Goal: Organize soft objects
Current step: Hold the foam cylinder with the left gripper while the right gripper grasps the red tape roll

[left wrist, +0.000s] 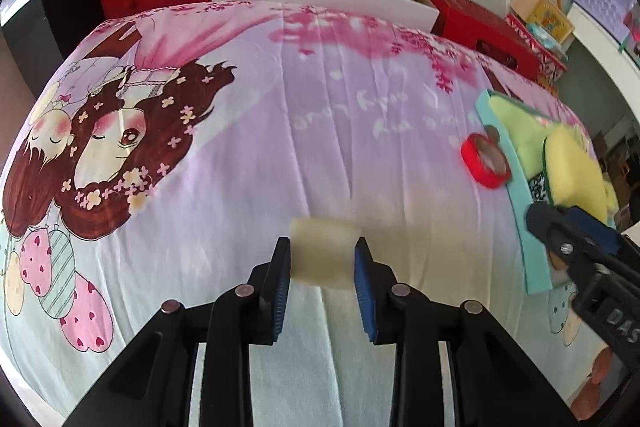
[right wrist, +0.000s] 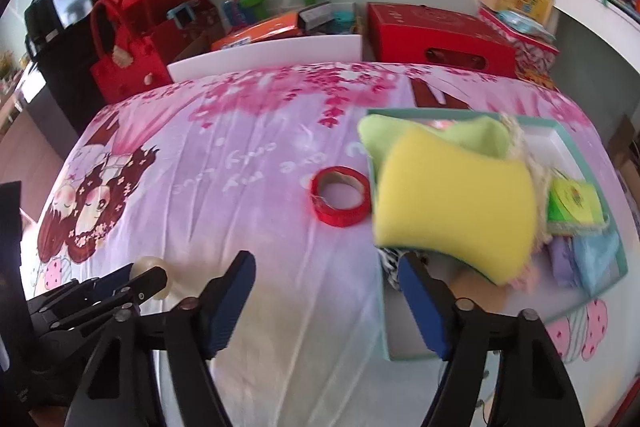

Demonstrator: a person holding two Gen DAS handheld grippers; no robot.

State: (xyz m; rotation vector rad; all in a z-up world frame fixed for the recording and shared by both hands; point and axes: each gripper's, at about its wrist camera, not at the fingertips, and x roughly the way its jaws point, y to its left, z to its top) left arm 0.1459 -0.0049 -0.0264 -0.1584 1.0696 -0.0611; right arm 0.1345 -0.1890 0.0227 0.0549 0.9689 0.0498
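Note:
My left gripper [left wrist: 322, 251] is shut on a pale cream foam piece [left wrist: 324, 255], which it holds just above the bed cover. In the right wrist view the same piece [right wrist: 145, 264] shows at the lower left. My right gripper [right wrist: 326, 267] stands open, with only bed cover between its pads. A blurred yellow sponge [right wrist: 452, 211] sits just beyond its right finger, over the near edge of a teal tray [right wrist: 560, 129]. The tray holds a light green cloth [right wrist: 400, 135], a green packet [right wrist: 576, 203] and blue and purple cloths [right wrist: 592, 259]. In the left wrist view the sponge [left wrist: 576, 175] lies at the far right.
A red tape roll [right wrist: 340, 195] lies on the cover left of the tray. The bed cover [left wrist: 280, 131] is lilac with a cartoon print. Behind a white board [right wrist: 264, 57] stand red bags [right wrist: 128, 67], a red box [right wrist: 436, 39], green dumbbells and other clutter.

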